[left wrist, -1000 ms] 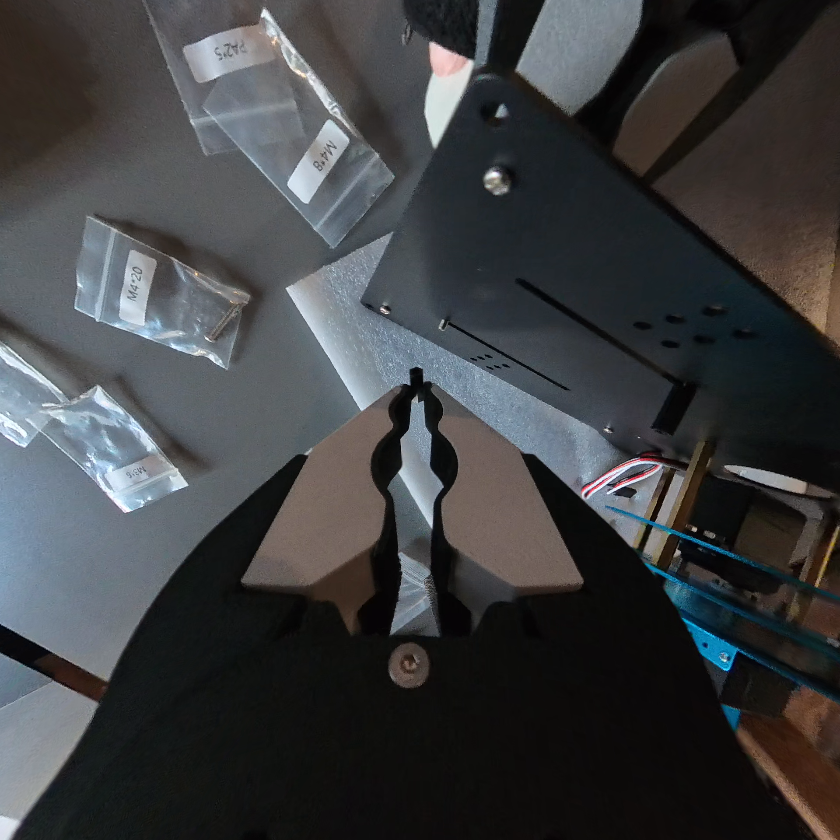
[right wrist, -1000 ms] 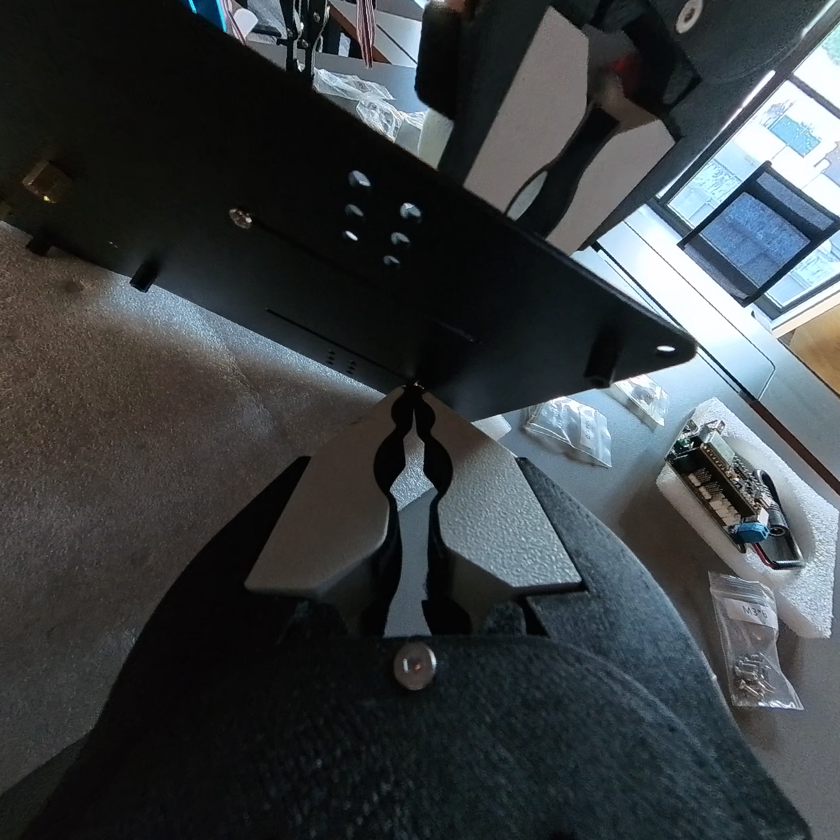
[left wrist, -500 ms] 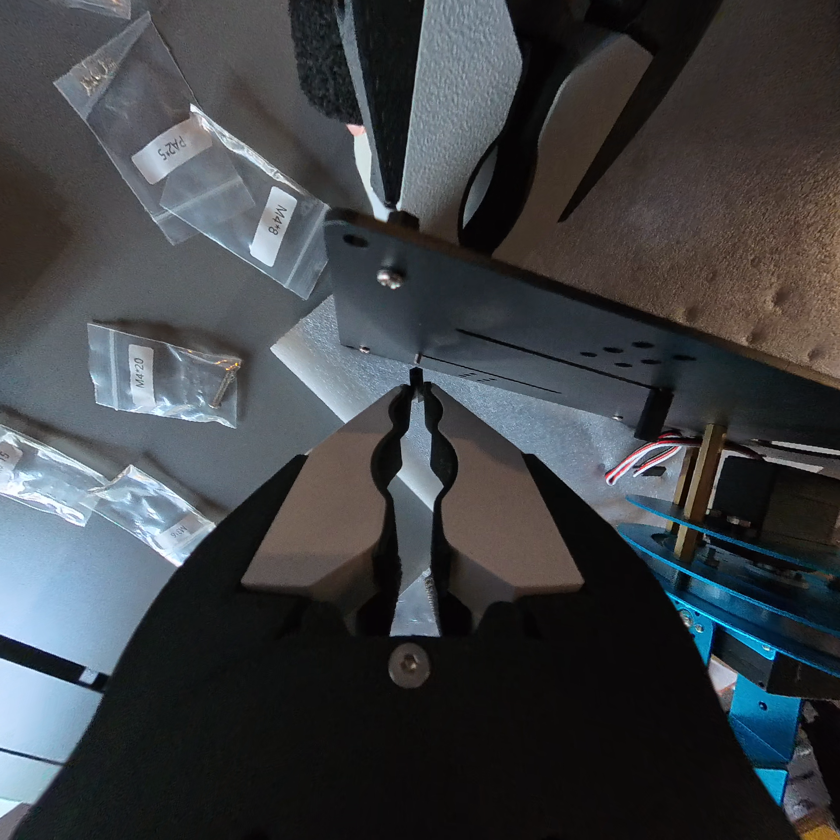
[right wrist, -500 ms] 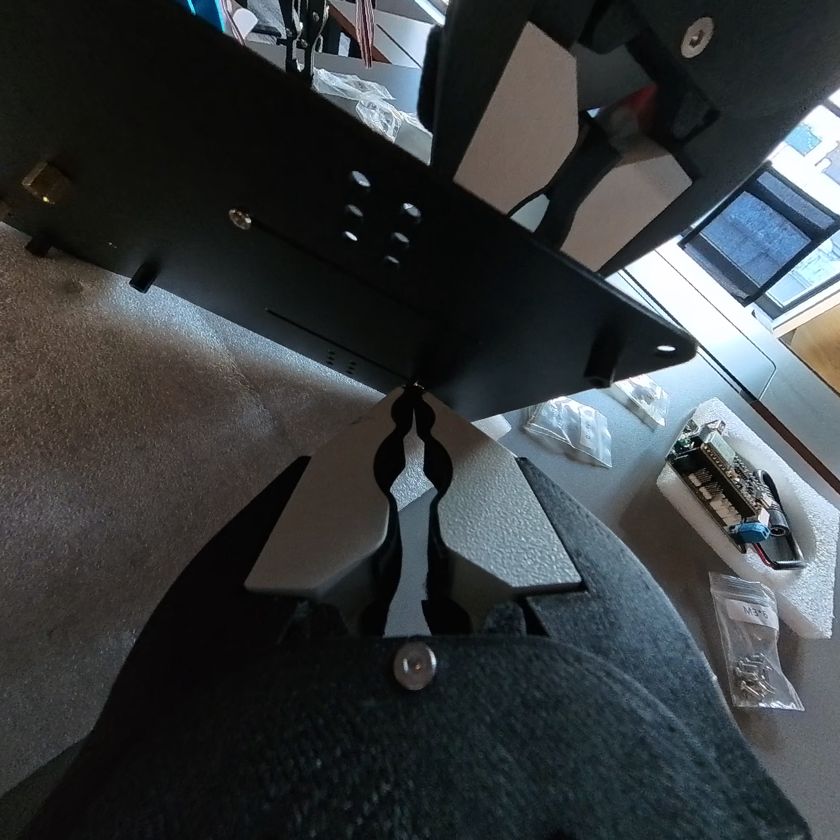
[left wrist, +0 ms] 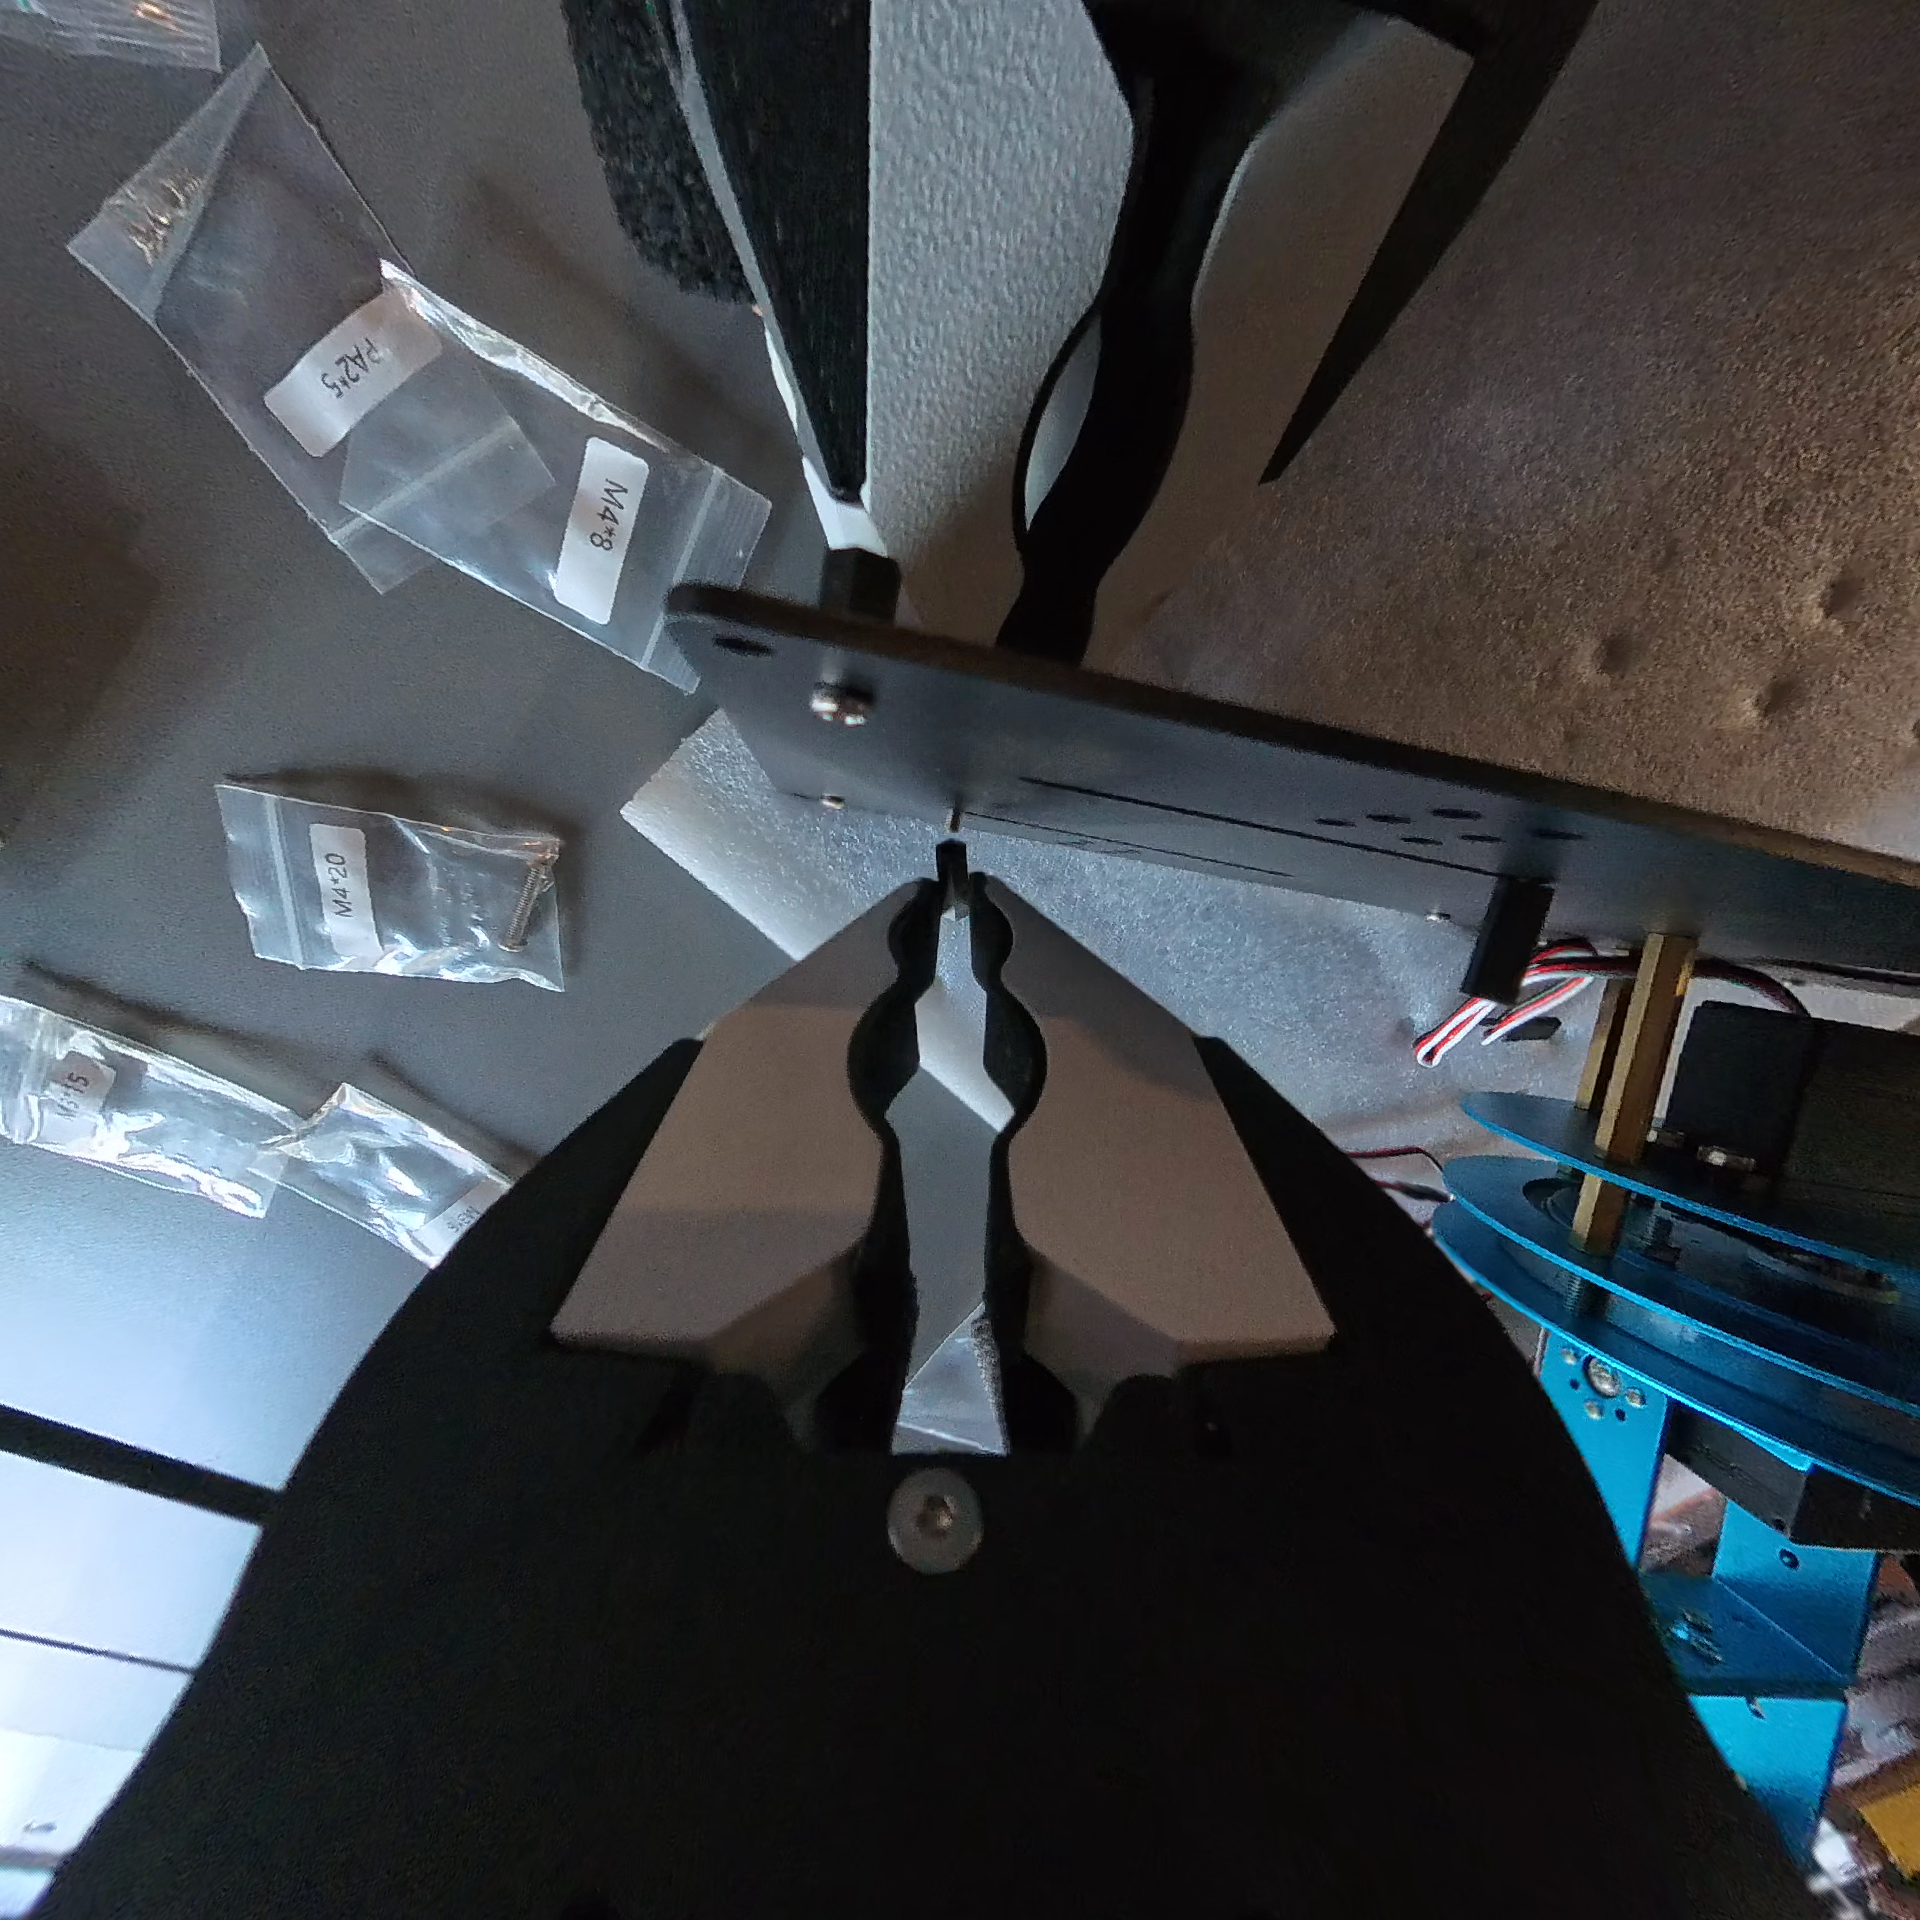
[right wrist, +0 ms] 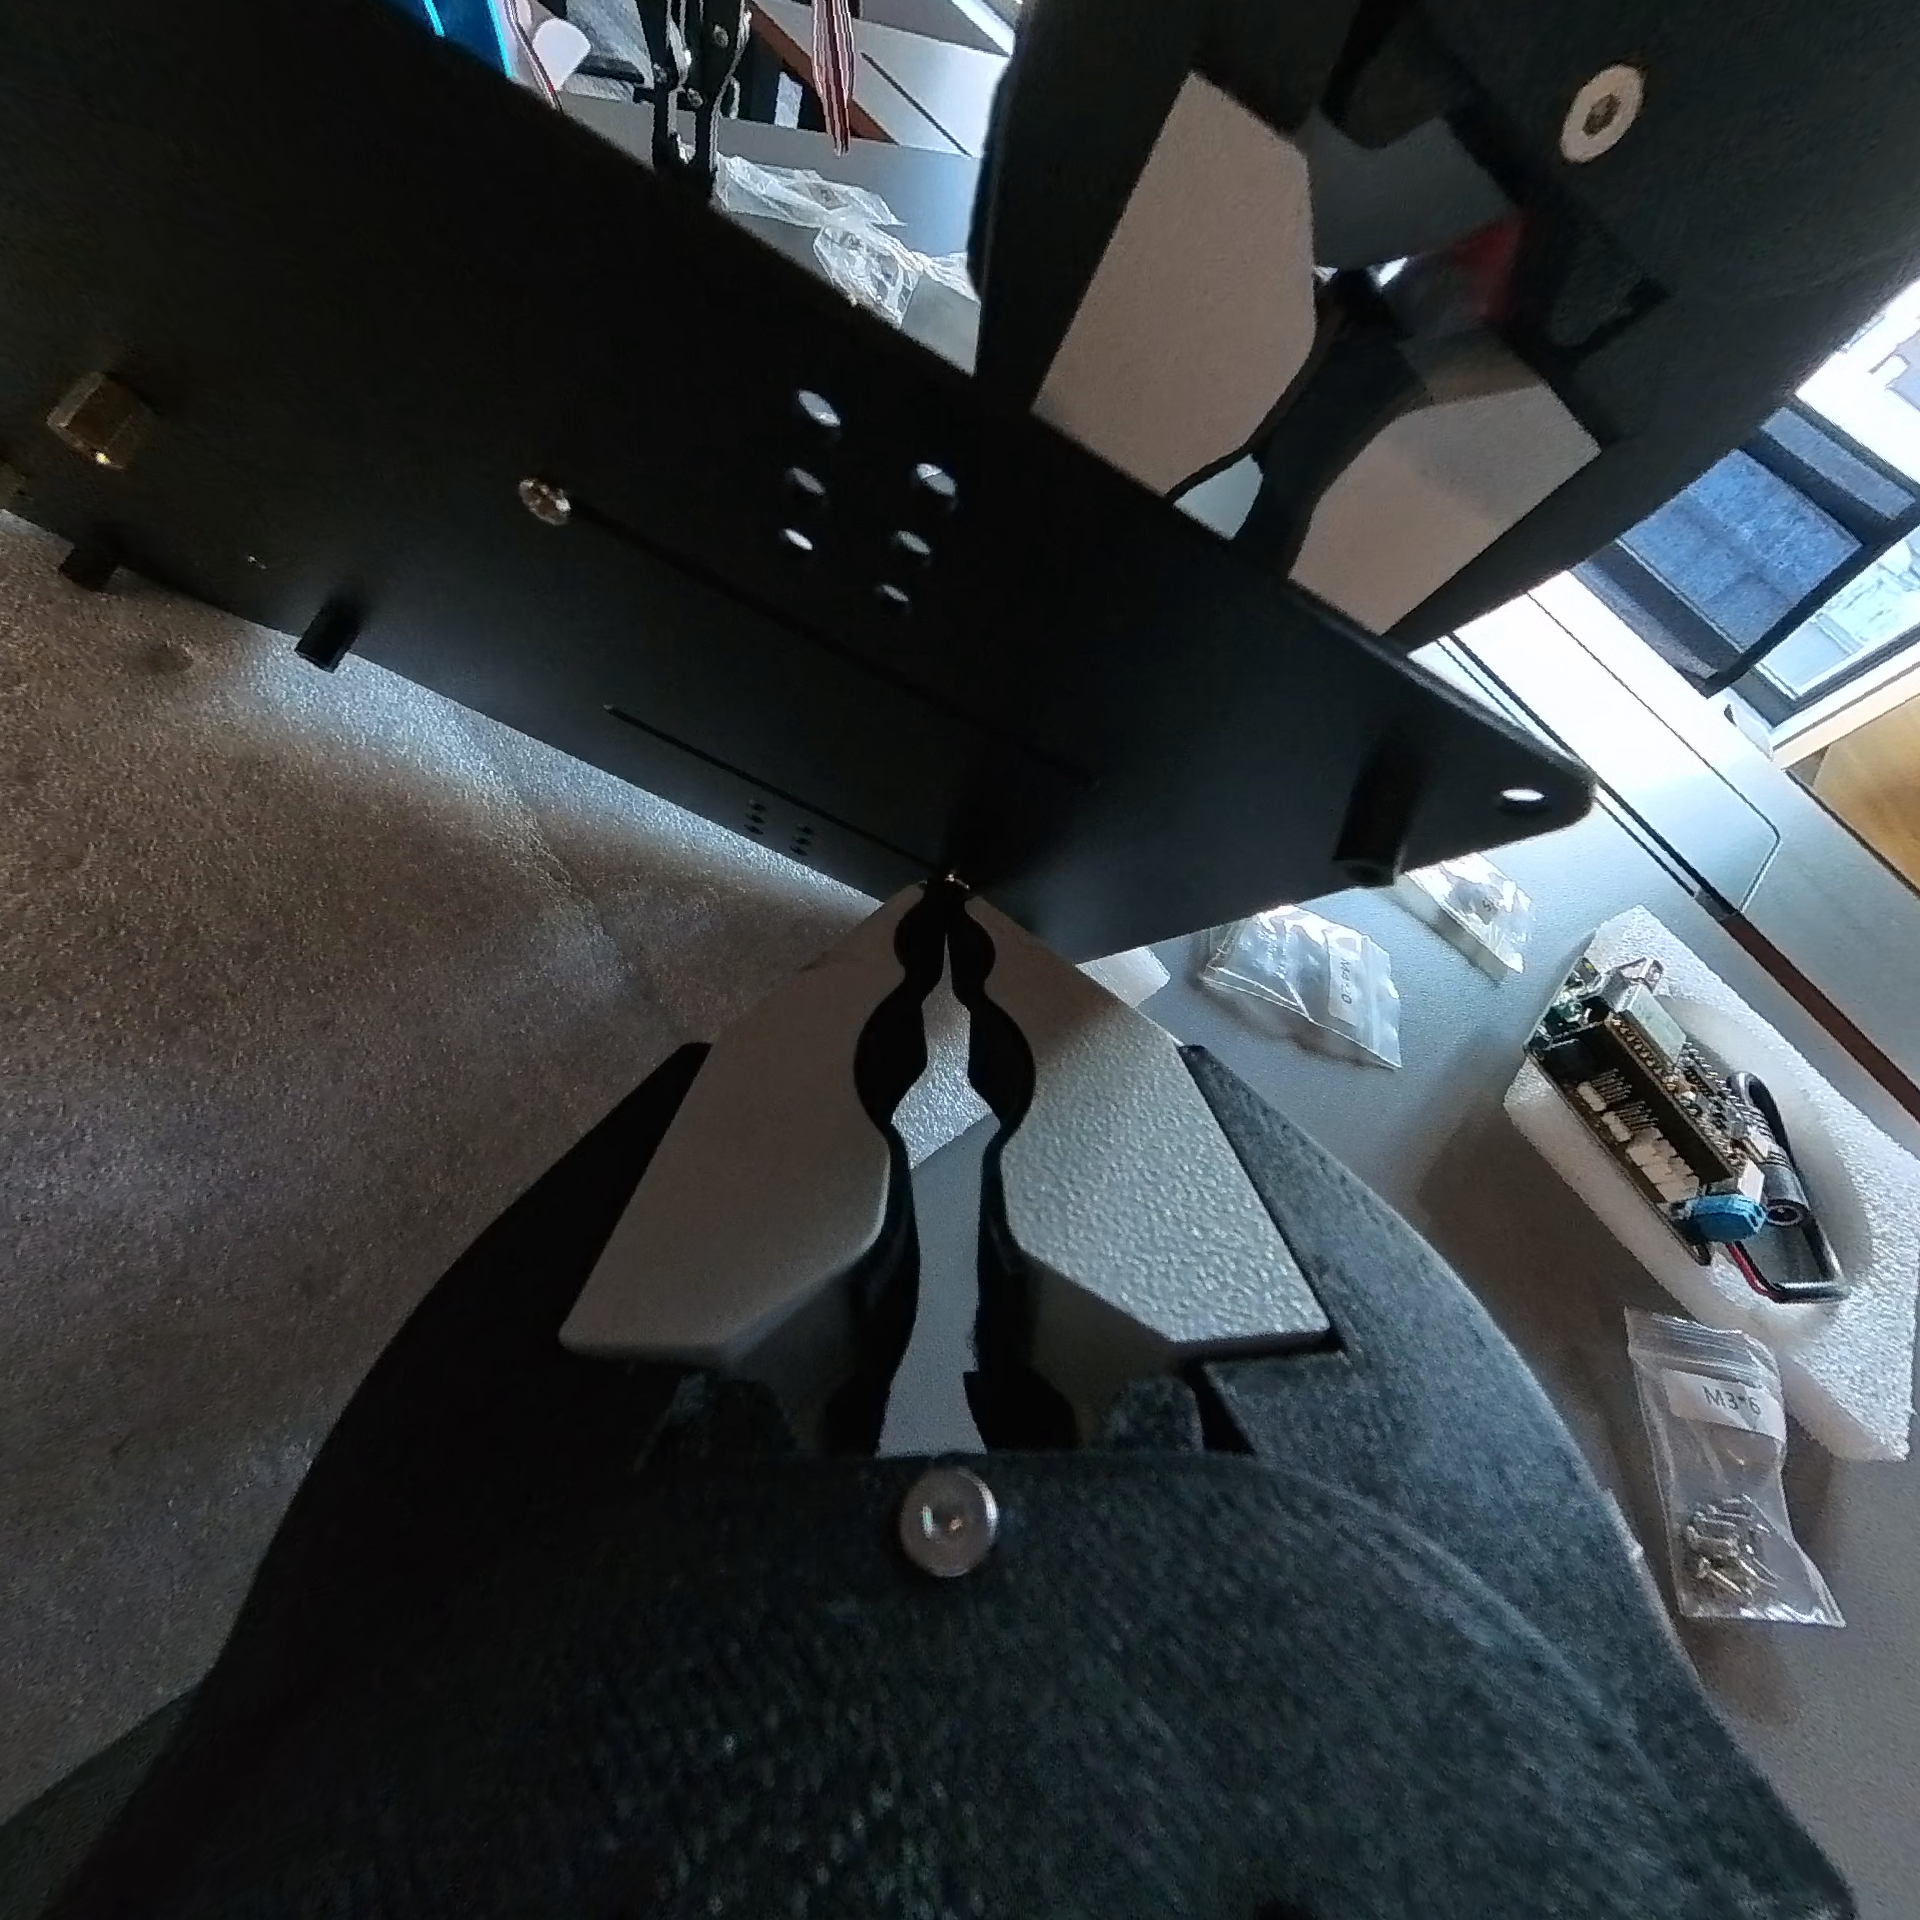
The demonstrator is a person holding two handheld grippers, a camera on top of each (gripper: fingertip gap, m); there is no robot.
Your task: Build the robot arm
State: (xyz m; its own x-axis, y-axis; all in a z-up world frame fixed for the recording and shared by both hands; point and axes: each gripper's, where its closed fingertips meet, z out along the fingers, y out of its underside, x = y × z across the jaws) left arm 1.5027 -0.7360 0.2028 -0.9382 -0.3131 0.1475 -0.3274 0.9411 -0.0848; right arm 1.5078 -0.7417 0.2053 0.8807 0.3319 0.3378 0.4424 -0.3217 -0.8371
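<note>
- The left claw (left wrist: 951, 902) is pinching a small black spacer (left wrist: 951, 878) at its very tips. The spacer sits just under the black plate (left wrist: 1247, 769), close beside a tiny screw tip (left wrist: 954, 817) that pokes through the plate.
- The right claw (right wrist: 951, 909) is pressed together with its tips against the plate's edge. There is a bright speck at the tips, but I cannot tell whether it is gripped.
- The plate is tilted above a grey foam sheet (left wrist: 1143, 935), with one end toward the blue frame (left wrist: 1662, 1299).
- The plate already carries a silver screw (left wrist: 840, 701) and a fitted black post (left wrist: 1507, 940). Its corner hole (right wrist: 1522, 795) is empty.
- Clear labelled bags (left wrist: 395, 894) lie flat on the counter beside the foam.
- A circuit board (right wrist: 1621, 1122) on white foam lies near the counter's edge, with a bag of screws (right wrist: 1725, 1475) just beside it.
</note>
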